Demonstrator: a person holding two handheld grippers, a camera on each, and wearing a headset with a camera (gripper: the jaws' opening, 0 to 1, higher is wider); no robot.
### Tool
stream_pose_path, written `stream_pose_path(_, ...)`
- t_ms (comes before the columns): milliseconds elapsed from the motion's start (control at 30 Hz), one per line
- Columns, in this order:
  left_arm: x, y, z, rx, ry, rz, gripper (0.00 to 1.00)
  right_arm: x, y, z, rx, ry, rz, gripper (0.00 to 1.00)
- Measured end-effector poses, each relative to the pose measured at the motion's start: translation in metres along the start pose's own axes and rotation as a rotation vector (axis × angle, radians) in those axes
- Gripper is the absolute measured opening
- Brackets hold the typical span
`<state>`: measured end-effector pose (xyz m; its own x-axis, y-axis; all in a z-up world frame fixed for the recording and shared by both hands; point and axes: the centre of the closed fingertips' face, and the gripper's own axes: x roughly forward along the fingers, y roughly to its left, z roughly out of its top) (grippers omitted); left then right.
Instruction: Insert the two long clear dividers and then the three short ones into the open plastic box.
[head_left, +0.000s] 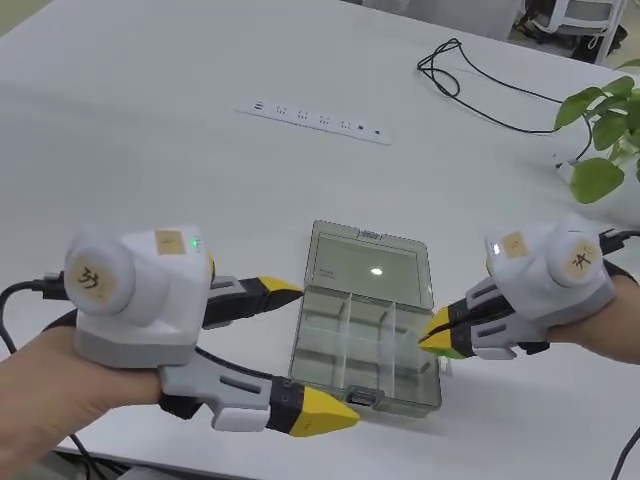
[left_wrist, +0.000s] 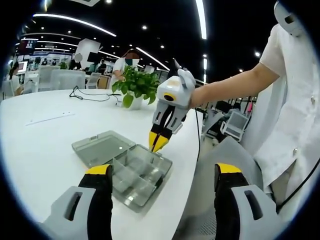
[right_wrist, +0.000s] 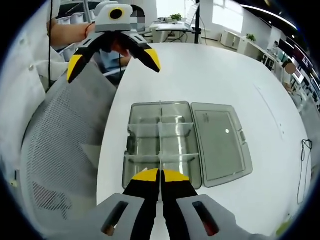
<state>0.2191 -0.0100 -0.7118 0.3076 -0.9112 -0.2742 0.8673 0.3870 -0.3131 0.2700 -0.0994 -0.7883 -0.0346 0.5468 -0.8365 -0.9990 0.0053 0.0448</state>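
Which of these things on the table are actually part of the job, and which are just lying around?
Job: plastic box, clear dividers, left gripper, right gripper.
Lying about: power strip, black cable, potted plant.

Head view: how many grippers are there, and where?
2. Left gripper, open, at the plastic box's left front corner; right gripper, shut, tips at the box's right edge.
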Motion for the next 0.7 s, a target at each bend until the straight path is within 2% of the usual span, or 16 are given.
stream_pose_path(233, -0.002, 0.002, -0.001, -0.004, 0.000, 0.007, 0.85, 0.007, -0.001, -0.005, -0.022, 0.020, -0.002, 0.03)
stream_pose_path(533, -0.005, 0.004, -0.003, -0.009, 0.005, 0.014, 0.85, 0.014, 0.000, -0.007, -0.014, 0.023, -0.004, 0.03)
stream_pose_path(700, -0.003, 0.004, -0.002, -0.005, 0.006, 0.012, 0.85, 0.021, 0.000, -0.011, -0.030, 0.045, -0.008, 0.03)
